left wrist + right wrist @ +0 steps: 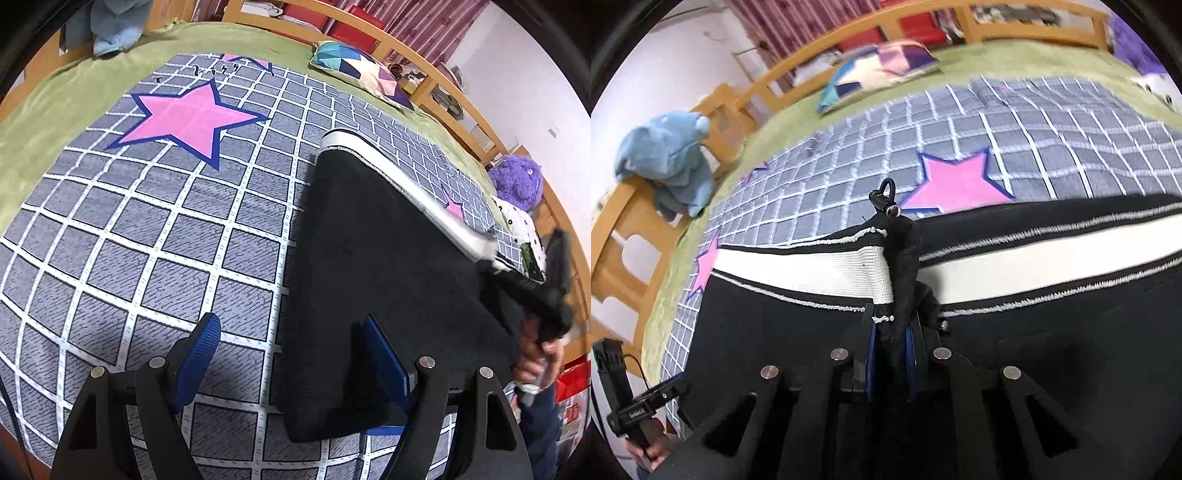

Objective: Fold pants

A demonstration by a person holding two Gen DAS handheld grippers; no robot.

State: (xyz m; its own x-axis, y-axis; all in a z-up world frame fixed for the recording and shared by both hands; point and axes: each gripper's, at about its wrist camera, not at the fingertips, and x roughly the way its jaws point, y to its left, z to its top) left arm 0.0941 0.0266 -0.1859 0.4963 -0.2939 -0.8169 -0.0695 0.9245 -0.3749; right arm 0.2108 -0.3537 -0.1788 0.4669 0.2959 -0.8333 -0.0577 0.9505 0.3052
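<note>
Left gripper (291, 354): spread wide, blue pads apart, nothing between them; hovered over the near edge of the bed, the right-hand finger (388, 354) above the black cloth, the left-hand finger over bare quilt.
Right gripper (892, 343): pressed together on a bunched fold of black cloth at the white band; seen from the left wrist view at 3 o'clock, gripped by a hand (539, 354).
Pants (388, 266): black, with a white side stripe (812, 267) edged in pale stitching; spread flat on the quilt, from centre out towards 3 o'clock in the left view, filling the lower half of the right view.
Drawcord toggle (884, 195): small, black, stood up just above the pinched fold, at 12 o'clock from the closed fingers.
Quilt (147, 240): grey squares with white lines, pink stars (192, 118) outlined in navy; laid over a green sheet (33, 129).
Cushion (362, 74): patterned in coloured triangles, at 1 o'clock near the wooden rail.
Blue plush (668, 162): sat on the bed frame at 9 o'clock in the right view.
Purple plush (517, 181): at 3 o'clock in the left view, beside the rail.
</note>
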